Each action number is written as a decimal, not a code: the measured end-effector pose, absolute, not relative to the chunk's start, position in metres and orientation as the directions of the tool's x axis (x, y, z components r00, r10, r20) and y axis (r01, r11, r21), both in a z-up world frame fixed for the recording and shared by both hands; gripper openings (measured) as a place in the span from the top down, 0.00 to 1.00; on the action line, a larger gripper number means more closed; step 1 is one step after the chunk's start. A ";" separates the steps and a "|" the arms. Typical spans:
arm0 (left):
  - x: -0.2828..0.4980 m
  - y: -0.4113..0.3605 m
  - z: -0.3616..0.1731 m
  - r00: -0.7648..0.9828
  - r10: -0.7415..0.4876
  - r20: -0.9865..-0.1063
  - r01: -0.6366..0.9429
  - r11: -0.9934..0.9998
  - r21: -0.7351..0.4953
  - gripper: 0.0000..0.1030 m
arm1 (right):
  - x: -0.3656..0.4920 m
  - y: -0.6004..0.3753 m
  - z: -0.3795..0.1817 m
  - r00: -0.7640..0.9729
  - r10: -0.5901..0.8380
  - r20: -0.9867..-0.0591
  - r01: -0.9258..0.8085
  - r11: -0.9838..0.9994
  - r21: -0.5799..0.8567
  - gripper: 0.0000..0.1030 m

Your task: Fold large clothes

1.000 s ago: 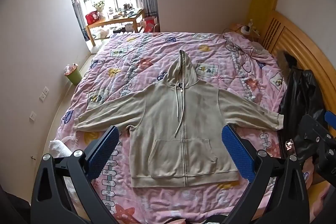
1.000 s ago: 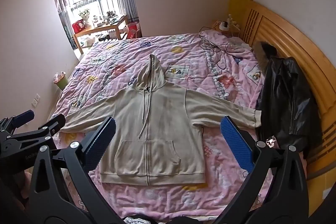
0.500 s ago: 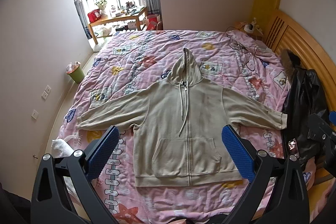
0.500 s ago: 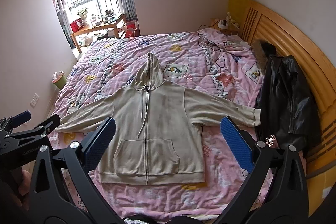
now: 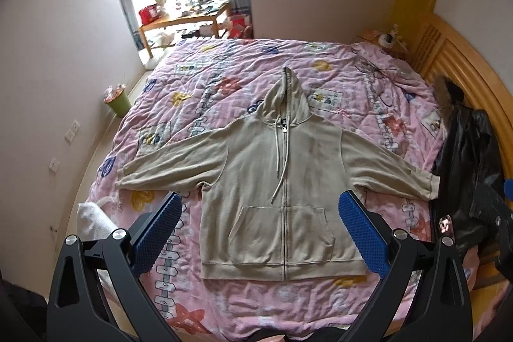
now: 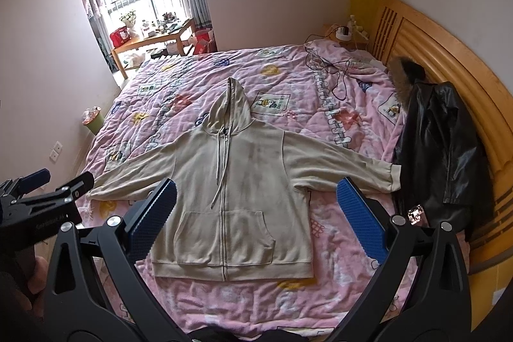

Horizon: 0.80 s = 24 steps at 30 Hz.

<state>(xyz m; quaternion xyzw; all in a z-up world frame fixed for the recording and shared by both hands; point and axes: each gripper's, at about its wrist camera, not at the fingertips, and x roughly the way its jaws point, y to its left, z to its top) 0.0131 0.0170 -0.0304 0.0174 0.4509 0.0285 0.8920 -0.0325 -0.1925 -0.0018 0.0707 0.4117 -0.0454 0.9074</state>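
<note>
A beige zip-up hoodie (image 5: 282, 181) (image 6: 237, 181) lies flat and face up on the pink quilt, sleeves spread wide, hood pointing at the window. My left gripper (image 5: 259, 226) hovers open above the hem end, its blue pads wide apart and holding nothing. My right gripper (image 6: 256, 220) also hangs open and empty over the hoodie's lower half. In the right wrist view the left gripper (image 6: 45, 197) shows at the left edge, held by a hand, beside the left sleeve cuff.
A black leather jacket (image 5: 468, 169) (image 6: 442, 149) with a fur collar lies against the wooden headboard (image 6: 449, 53) on the right. Cables (image 6: 330, 69) sprawl at the far right corner. A green bin (image 5: 118, 101) stands on the floor left; a wooden table (image 5: 186, 21) by the window.
Both cameras drifted slightly, so the hoodie sits a little further right in the left view. Grippers stay open; the hoodie has not moved.
</note>
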 end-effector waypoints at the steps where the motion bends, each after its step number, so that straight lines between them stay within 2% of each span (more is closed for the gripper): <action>1: 0.013 0.013 -0.031 0.592 0.077 -0.803 -0.042 0.997 0.064 0.08 | -0.033 -0.195 -0.002 0.657 -0.019 -0.754 0.136 0.986 0.093 0.06; 14: -0.005 -0.031 -0.014 0.564 0.131 -0.815 -0.118 0.990 0.078 0.08 | -0.028 -0.255 -0.006 0.631 0.053 -0.774 0.101 0.984 0.149 0.06; 24: 0.014 -0.012 -0.003 0.576 0.161 -0.802 -0.150 0.985 0.090 0.08 | -0.014 -0.277 0.000 0.641 0.019 -0.767 0.145 0.979 0.146 0.06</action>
